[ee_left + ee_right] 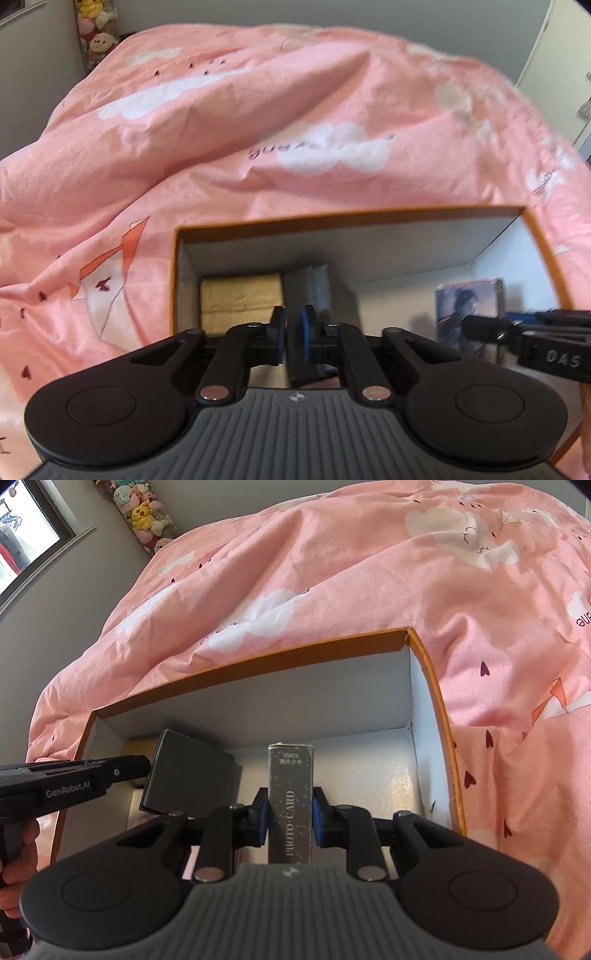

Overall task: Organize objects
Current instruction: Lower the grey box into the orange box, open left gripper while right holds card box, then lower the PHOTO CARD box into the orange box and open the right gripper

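An open orange-rimmed cardboard box [347, 218] with white inner walls lies on a pink bed; it also shows in the right wrist view [258, 655]. My left gripper [293, 338] is shut on a flat dark grey case [317, 291] and holds it on edge inside the box, next to a tan padded block [240, 299]. My right gripper [289, 819] is shut on a black "PHOTO CARD" box [291, 794], held over the box's right half. The photo card box [469, 306] and right gripper show at the right of the left wrist view. The grey case [188, 775] shows in the right wrist view.
A pink quilt [258, 129] with white clouds and small hearts is bunched up behind and around the box. A column of plush toys [144, 513] stands against the grey wall at the back left. A window [22, 535] is at far left.
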Demonstrator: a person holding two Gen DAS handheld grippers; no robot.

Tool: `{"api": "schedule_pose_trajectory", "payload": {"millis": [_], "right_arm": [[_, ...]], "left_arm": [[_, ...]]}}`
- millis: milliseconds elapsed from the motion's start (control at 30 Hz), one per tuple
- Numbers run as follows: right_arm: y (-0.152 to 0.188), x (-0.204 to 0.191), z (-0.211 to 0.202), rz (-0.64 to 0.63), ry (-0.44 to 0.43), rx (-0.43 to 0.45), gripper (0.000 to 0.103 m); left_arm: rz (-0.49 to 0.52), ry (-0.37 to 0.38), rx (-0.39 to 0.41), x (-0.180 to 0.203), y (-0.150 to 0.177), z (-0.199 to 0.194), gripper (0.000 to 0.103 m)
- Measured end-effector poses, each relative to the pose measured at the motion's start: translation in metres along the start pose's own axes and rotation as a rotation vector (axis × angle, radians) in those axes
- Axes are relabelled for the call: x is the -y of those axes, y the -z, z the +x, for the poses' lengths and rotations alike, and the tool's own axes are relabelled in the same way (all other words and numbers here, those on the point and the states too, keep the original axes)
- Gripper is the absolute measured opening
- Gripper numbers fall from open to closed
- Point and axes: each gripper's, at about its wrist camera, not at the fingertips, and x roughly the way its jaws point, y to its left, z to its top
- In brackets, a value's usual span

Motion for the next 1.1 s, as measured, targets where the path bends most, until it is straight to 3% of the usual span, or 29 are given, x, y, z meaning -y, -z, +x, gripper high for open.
{"api": "schedule_pose_trajectory", "payload": {"millis": [233,433,700,900,1100], "right_arm": [[-0.002,-0.002,0.005,-0.003,-0.012,0.002,0.024],[-0.008,-0.006,0.014,-0.039,0.019,-0.008,0.024],[-0.015,-0.021,0.028,-0.071,-0.009,-0.025,0.024],[-0.013,-0.034,0.037,-0.106,-0.064,-0.054,0.024],[-0.016,-0.032,0.039,-0.096,-0.051,-0.052,0.024]], "left_arm": [[-0.029,0.028,-0.040,0.006,0.006,0.015,0.007],[-0.081,0.041,0.018,-0.003,0.012,0.000,0.007],[-0.178,0.064,0.121,-0.010,0.032,-0.025,0.008],[-0.228,0.082,0.110,-0.020,0.040,-0.024,0.008],[-0.236,0.101,0.120,-0.021,0.043,-0.026,0.008]]}}
